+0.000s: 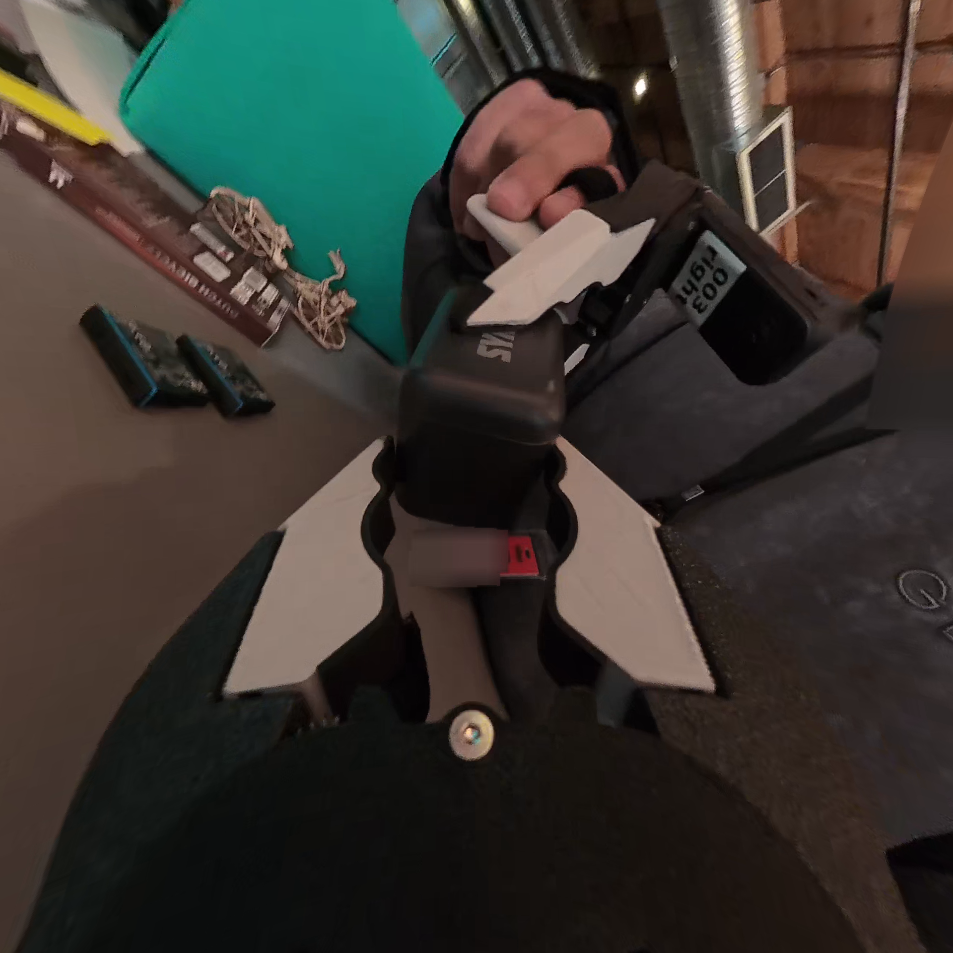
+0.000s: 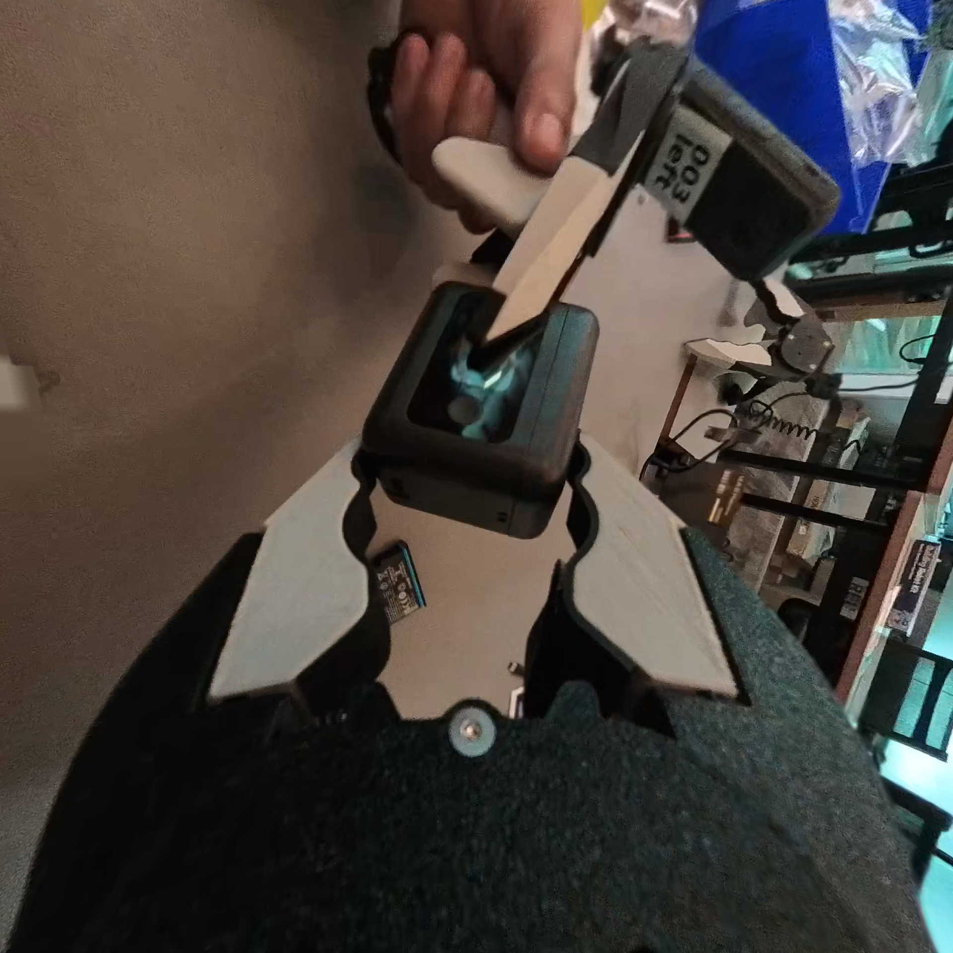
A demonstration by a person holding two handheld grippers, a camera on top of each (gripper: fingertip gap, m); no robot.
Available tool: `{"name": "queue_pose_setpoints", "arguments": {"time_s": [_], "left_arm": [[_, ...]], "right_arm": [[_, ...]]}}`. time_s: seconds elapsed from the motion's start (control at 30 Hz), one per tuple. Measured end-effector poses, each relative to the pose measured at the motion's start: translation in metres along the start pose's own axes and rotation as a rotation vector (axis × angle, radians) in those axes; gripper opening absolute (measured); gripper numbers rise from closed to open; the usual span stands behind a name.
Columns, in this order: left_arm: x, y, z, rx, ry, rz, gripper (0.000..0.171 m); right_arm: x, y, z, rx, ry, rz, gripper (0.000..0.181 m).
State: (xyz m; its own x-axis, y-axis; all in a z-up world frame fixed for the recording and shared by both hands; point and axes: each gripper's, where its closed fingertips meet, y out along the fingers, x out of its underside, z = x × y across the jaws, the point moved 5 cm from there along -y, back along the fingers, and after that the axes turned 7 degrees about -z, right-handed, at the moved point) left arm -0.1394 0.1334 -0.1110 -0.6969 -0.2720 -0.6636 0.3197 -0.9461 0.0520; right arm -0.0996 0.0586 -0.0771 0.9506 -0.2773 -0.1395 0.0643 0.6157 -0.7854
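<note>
A small black action camera (image 1: 479, 392) is held in the air between both grippers. My left gripper (image 1: 472, 448) is shut on its near end, with a white finger on each side. My right gripper (image 1: 541, 278) comes in from above, held by a hand (image 1: 526, 144), and clamps the camera's far end. In the right wrist view my right gripper (image 2: 466, 459) is shut on the camera (image 2: 562, 361), whose glossy screen (image 2: 464, 392) faces the lens. The left gripper (image 2: 521, 309) shows edge-on, one finger lying across the screen, with a hand (image 2: 479, 93) on its handle.
Two black batteries with blue edges (image 1: 144, 361) (image 1: 227, 376) lie on the brown table (image 1: 103, 515); one shows below the camera (image 2: 399, 582). A teal case (image 1: 289, 129), a brown box with twine (image 1: 247, 242) and a dark grey pad (image 1: 773, 567) are nearby. Shelves (image 2: 825, 490) stand at right.
</note>
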Motion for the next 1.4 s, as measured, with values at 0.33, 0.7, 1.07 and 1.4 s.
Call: {"name": "queue_pose_setpoints", "arguments": {"time_s": [0.33,0.7,1.07,1.4], "left_arm": [[-0.032,-0.021,0.074,0.524,0.157,0.735,0.056],[-0.042,-0.014,0.076,0.395,0.228,0.702,0.056],[-0.127,-0.043,-0.123,-0.731,0.180,0.026,0.055],[-0.116,-0.048,-0.182,-0.861,0.184,-0.165,0.055]], "right_arm": [[0.058,-0.085,0.017,0.098,0.941,0.573,0.079],[0.145,-0.080,-0.029,-0.155,1.427,1.165,0.067],[0.306,0.077,0.082,-0.274,0.700,-0.335,0.044],[0.215,0.121,0.112,-0.512,0.836,0.147,0.055]]}}
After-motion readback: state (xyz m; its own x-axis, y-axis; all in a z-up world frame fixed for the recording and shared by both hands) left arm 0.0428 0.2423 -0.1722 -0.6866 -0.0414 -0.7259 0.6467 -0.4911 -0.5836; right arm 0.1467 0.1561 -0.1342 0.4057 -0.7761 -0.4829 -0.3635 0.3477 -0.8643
